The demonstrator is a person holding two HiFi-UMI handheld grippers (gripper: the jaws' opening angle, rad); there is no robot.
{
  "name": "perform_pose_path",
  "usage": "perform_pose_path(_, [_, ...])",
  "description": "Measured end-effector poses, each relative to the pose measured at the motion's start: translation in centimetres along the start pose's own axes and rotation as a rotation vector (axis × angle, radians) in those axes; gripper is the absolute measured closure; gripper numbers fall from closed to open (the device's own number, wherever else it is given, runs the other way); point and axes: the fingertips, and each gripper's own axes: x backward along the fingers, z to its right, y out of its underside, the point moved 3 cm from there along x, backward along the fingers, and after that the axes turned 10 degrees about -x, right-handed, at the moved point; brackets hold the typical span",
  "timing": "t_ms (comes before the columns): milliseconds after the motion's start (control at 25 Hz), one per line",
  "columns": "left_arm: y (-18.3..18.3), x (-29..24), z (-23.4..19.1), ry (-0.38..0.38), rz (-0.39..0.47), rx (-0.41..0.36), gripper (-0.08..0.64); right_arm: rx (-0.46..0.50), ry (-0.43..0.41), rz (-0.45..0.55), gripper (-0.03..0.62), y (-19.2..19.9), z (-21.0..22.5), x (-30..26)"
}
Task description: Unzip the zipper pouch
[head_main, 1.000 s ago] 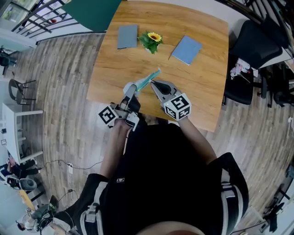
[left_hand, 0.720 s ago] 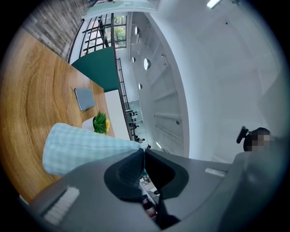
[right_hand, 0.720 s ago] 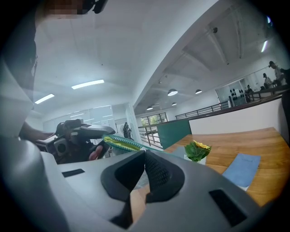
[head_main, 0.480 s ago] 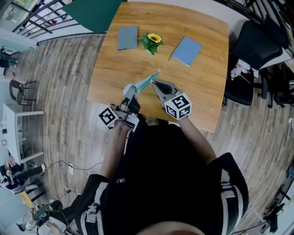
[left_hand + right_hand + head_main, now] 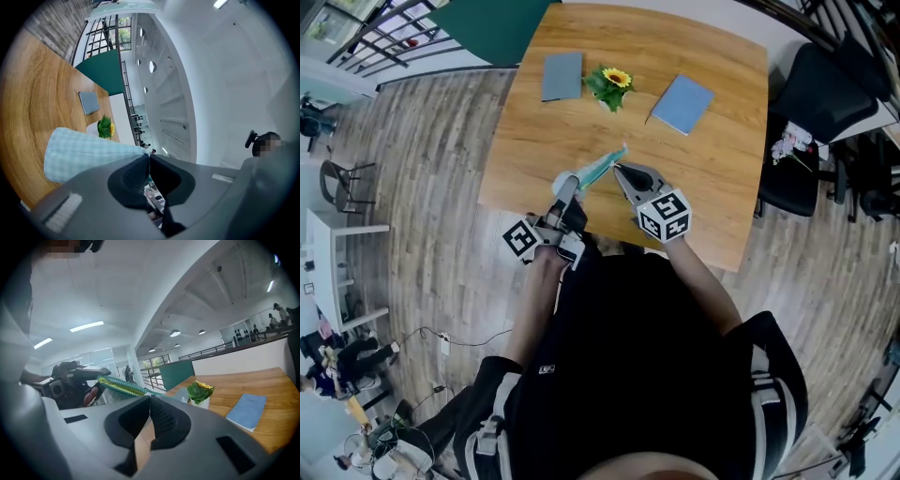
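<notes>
The zipper pouch (image 5: 600,165), light blue-green checked fabric, hangs above the near part of the wooden table (image 5: 712,187), stretched between both grippers. My left gripper (image 5: 576,181) is shut on its near end; in the left gripper view the checked cloth (image 5: 89,154) runs into the closed jaw tips (image 5: 148,154). My right gripper (image 5: 616,168) is shut on the pouch's zipper side. In the right gripper view the green zipper edge (image 5: 119,386) with yellow lining leads down to the closed jaws (image 5: 150,397). The pull itself is hidden between the pads.
On the far half of the table stand a small potted sunflower (image 5: 614,84), a grey notebook (image 5: 561,75) to its left and a blue notebook (image 5: 682,101) to its right. A black chair (image 5: 825,89) stands past the table's right edge.
My right gripper has edged slightly to the right. The left gripper and the pouch keep their place.
</notes>
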Motion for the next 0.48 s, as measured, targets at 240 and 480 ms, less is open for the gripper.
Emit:
perform_pose_path(240, [0.01,-0.21,0.18,0.0,-0.002,-0.002,0.554,0.019,0.03,0.005,0.588,-0.07,0.3,-0.03])
perform_pose_path(480, [-0.13,0.0,0.38,0.0,-0.002,-0.002,0.554,0.02,0.047,-0.001,0.588,-0.09,0.81,0.2])
